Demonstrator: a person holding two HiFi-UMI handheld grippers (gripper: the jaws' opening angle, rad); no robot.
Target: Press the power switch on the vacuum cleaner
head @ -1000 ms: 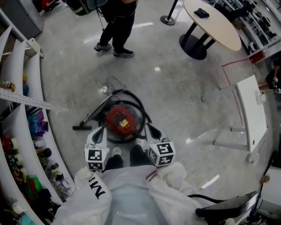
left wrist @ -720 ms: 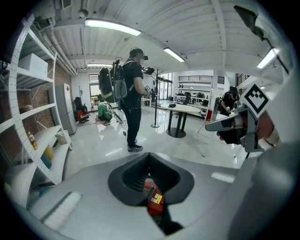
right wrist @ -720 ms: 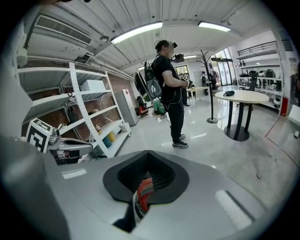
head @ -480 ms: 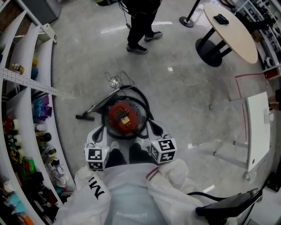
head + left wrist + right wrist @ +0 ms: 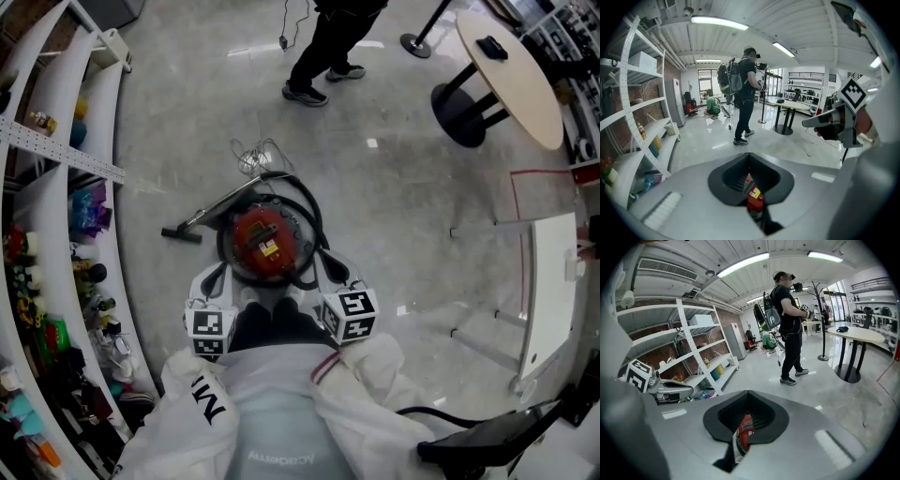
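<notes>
Here, a red canister vacuum cleaner (image 5: 265, 246) sits on the grey floor (image 5: 394, 206), just ahead of both grippers' fingertips and between them. The left gripper (image 5: 217, 276) points at the canister's left edge and the right gripper (image 5: 324, 266) at its right edge. Whether either one touches it cannot be told. Each gripper's own view shows its fingers (image 5: 689, 192) closed together with nothing held, and the red body shows through the dark opening they form. The power switch cannot be picked out. A black hose (image 5: 312, 217) loops round the canister. A wand with a floor nozzle (image 5: 181, 234) stretches out to the left of the left fingertips. Beyond the fingertips lies a tangle of cable (image 5: 257, 156), and farther on a person (image 5: 330, 47) stands. White shelving (image 5: 66, 187) runs along the left.
</notes>
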